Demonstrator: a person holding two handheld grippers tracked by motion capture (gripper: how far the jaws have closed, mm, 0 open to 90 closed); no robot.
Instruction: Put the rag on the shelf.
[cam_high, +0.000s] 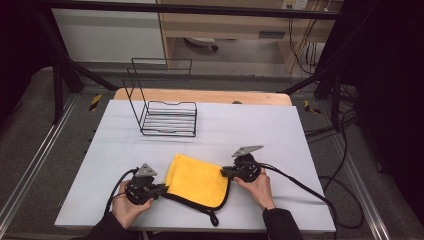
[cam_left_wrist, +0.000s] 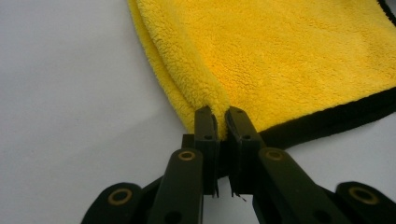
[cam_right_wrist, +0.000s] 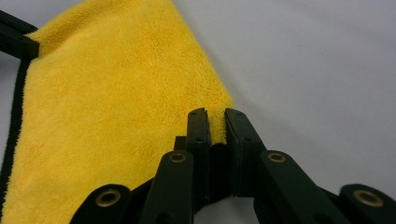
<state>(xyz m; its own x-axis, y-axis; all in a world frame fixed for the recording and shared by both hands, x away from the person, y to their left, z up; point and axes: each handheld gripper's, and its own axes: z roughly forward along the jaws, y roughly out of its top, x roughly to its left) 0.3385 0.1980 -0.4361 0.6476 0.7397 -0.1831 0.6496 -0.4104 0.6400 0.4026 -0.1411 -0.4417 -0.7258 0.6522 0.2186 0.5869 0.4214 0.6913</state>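
High view — both tongs (cam_high: 163, 189) (cam_high: 224, 171) pinch yellow cloth (cam_high: 196, 180).

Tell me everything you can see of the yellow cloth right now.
The yellow cloth is a fluffy, fleece-like towel with a black trim and a small black loop at its near edge. It lies folded double and flat on the white table, in front of the person. The left gripper is shut on its folded near-left corner, and the right gripper is shut on its far-right corner. Nothing else touches it.
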